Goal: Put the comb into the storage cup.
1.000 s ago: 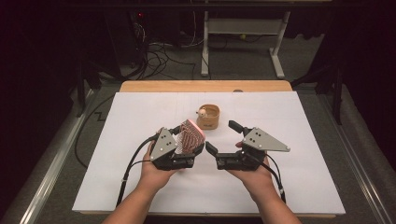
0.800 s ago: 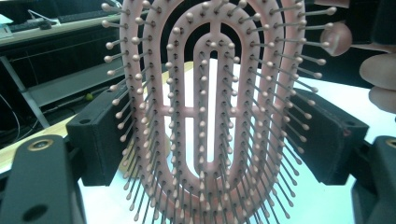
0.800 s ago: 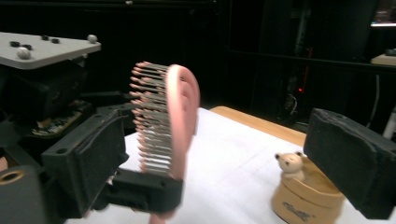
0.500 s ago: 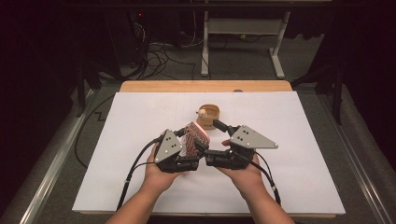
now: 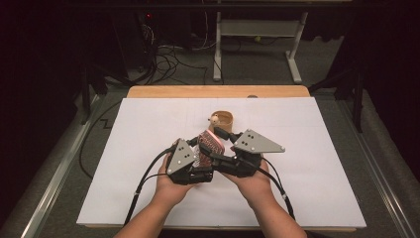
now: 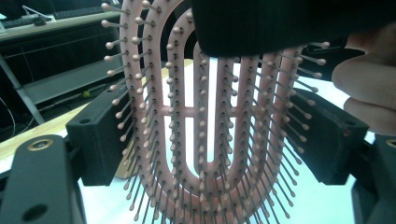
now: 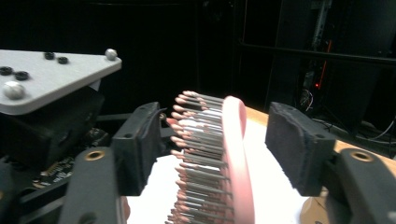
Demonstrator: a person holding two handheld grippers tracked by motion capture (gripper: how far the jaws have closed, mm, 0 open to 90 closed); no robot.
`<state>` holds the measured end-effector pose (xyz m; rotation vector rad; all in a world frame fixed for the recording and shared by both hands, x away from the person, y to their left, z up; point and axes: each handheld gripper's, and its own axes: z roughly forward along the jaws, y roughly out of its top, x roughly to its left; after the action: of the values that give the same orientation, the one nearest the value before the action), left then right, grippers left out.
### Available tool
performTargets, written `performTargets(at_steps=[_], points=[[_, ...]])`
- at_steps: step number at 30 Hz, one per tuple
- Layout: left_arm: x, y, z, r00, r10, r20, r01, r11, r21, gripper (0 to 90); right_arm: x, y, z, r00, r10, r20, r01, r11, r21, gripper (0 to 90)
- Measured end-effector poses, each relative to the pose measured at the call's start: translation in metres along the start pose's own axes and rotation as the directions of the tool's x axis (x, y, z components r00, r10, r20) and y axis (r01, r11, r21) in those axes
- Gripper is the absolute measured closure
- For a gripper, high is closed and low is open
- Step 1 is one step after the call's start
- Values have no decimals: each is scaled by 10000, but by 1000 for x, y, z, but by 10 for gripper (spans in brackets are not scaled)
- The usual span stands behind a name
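Observation:
A pink vented hairbrush (image 5: 212, 143) with ball-tipped bristles is held up above the white sheet (image 5: 148, 129), mid-table. My left gripper (image 5: 198, 149) is shut on it; in the left gripper view the brush (image 6: 205, 140) spans the gap between both pads of that gripper (image 6: 212, 140). My right gripper (image 5: 216, 142) straddles the brush head from the right. Its jaws have just been closing. In the right gripper view the brush (image 7: 233, 154) stands edge-on between the pads of that gripper (image 7: 215, 149), with a small gap on each side.
A short round wooden holder (image 5: 224, 119) stands just beyond the grippers, with a small pale thing at its left rim. The sheet covers a wooden table (image 5: 218, 91). Cables and a desk frame lie on the dark floor behind.
My right gripper has moved left to the brush and its jaws have narrowed around the head. The left gripper has kept still with the brush.

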<state>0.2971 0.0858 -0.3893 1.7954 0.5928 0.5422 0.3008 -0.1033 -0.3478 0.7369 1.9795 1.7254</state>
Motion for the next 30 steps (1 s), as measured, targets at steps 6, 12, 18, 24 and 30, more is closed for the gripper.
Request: performTargets(at_steps=[6, 12, 18, 24, 30], points=[[0, 0, -2, 10000, -76, -44, 75, 9999, -70, 200, 1, 0, -2, 10000, 66, 57, -66, 10000, 30, 403], [3, 0, -2, 9998, -175, -81, 174, 9998, -85, 200, 0, -1, -1, 9999, 147, 49, -147, 9999, 77, 453], [3, 0, -1, 9998, -179, -64, 179, 9998, -57, 200, -2, -3, 1, 9998, 175, -112, -173, 9996, 213, 524], [4, 0, -2, 9998, -173, -97, 172, 9998, -57, 200, -2, -3, 1, 9998, 161, -134, -160, 9998, 93, 559], [4, 0, -3, 9998, -156, -120, 155, 9998, -104, 200, -1, -2, 0, 9999, 36, -104, -35, 10000, 59, 567]])
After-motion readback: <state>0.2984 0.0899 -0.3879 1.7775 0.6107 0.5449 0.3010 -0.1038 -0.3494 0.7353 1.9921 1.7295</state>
